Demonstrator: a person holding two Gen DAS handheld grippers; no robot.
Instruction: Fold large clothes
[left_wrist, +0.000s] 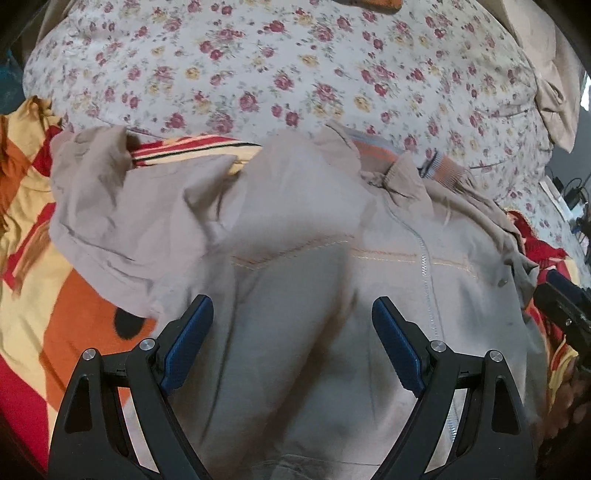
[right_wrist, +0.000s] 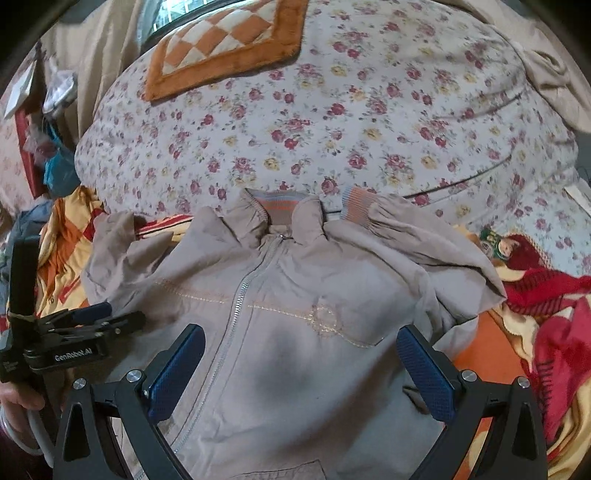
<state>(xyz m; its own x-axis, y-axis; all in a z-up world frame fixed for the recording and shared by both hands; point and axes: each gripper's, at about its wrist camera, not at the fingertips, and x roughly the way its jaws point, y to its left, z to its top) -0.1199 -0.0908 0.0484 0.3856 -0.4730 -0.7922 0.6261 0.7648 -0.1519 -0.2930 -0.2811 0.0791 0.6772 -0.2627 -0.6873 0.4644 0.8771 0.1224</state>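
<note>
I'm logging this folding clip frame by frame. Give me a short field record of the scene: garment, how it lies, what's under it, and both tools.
garment: beige zip jacket
pose: front up, zipper closed, collar away from the cameras
sleeves: one sleeve bent toward the collar; the other bunched at the opposite side
surface: floral sheet and orange-red blanket
left tool: open, over the jacket, holding nothing
right tool: open, over the jacket, holding nothing
fold: not yet begun

Beyond the jacket (right_wrist: 295, 306) collar: open floral bedsheet (right_wrist: 332, 122), free to pass. Checkered cushion (right_wrist: 229, 40) sits far beyond jacket. Red garment (right_wrist: 532, 273) crowds jacket's right side; orange-yellow blanket (left_wrist: 44, 236) bunched left of jacket.
</note>
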